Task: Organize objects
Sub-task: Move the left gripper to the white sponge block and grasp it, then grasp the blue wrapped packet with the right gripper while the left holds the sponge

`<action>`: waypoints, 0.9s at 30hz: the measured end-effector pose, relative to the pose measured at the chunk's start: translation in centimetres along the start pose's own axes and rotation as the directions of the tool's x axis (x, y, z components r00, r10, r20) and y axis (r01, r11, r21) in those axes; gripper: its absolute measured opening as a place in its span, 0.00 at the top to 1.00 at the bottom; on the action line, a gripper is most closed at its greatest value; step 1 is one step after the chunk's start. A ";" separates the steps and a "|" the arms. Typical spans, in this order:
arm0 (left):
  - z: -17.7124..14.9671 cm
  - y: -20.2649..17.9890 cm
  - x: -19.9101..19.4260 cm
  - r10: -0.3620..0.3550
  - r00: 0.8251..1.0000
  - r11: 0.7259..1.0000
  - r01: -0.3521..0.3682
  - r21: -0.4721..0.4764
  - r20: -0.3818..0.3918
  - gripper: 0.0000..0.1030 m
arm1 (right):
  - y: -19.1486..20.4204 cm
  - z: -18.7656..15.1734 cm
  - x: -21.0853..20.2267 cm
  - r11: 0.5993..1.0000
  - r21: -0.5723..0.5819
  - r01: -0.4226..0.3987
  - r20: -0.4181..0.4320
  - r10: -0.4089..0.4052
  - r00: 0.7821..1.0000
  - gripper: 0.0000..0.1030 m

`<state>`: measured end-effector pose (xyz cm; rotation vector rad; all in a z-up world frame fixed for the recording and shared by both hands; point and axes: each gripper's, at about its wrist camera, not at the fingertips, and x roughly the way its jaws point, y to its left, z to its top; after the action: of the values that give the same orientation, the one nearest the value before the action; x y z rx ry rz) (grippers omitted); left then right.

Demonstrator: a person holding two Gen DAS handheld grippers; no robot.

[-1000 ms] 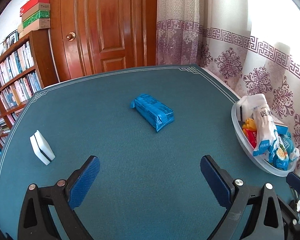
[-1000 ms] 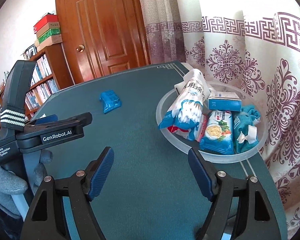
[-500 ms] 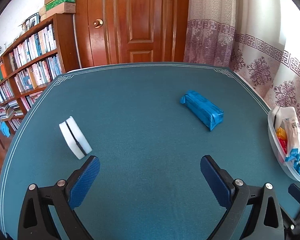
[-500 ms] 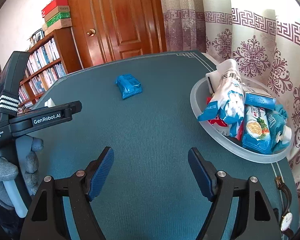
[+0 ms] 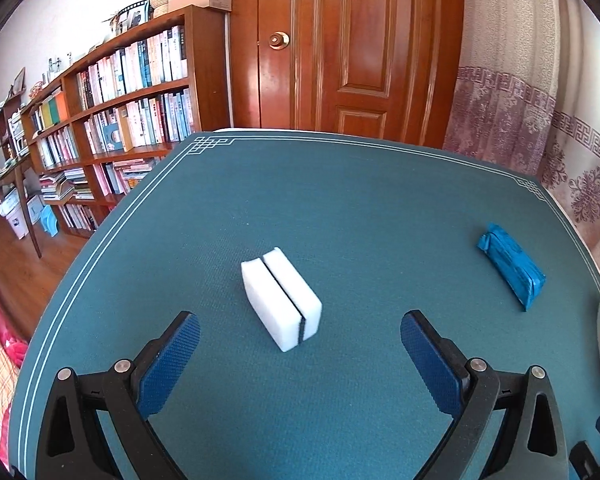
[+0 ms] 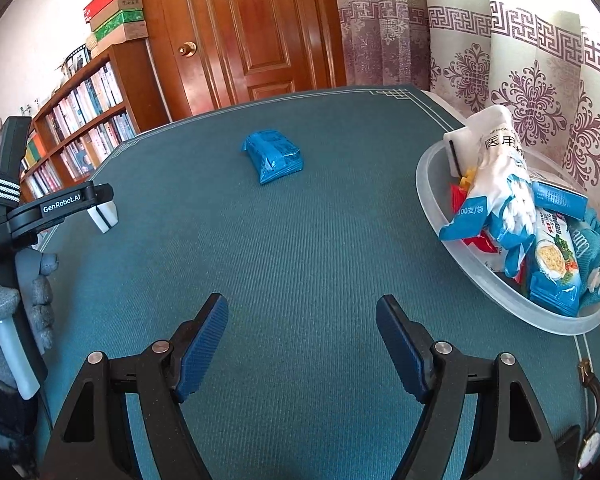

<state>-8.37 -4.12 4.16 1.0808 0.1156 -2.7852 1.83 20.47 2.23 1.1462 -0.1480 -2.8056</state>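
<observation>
A white block with a dark middle seam [image 5: 281, 299] lies on the teal table just ahead of my open, empty left gripper [image 5: 300, 354], between the lines of its jaws. It also shows in the right wrist view [image 6: 103, 216], partly behind the left gripper's body [image 6: 56, 208]. A blue packet [image 5: 511, 265] lies to the right; in the right wrist view it [image 6: 273, 155] is well ahead of my open, empty right gripper [image 6: 302, 338]. A clear plastic bowl [image 6: 432, 196] full of packets stands at the right.
The table's left edge [image 5: 100, 240] drops to a wooden floor with a bookshelf [image 5: 120, 100] beyond. A wooden door [image 5: 340, 40] and patterned curtains [image 6: 520, 60] stand behind the table. A wristwatch [image 6: 590, 436] lies near the front right corner.
My left gripper has swung left, so the white block now sits centred ahead of it and the blue packet has shifted to the right. The right gripper's view has turned slightly left.
</observation>
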 end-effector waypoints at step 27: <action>0.0 1.6 3.8 -0.091 0.994 0.995 0.089 -0.035 -0.059 0.55 | 3.0 7.1 7.6 0.998 -0.053 -0.016 -0.012 0.016 1.000 0.25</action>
<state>-10.84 -6.17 1.58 1.1817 0.2206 -2.8192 -8.41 16.83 2.42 1.1447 -0.0810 -2.7706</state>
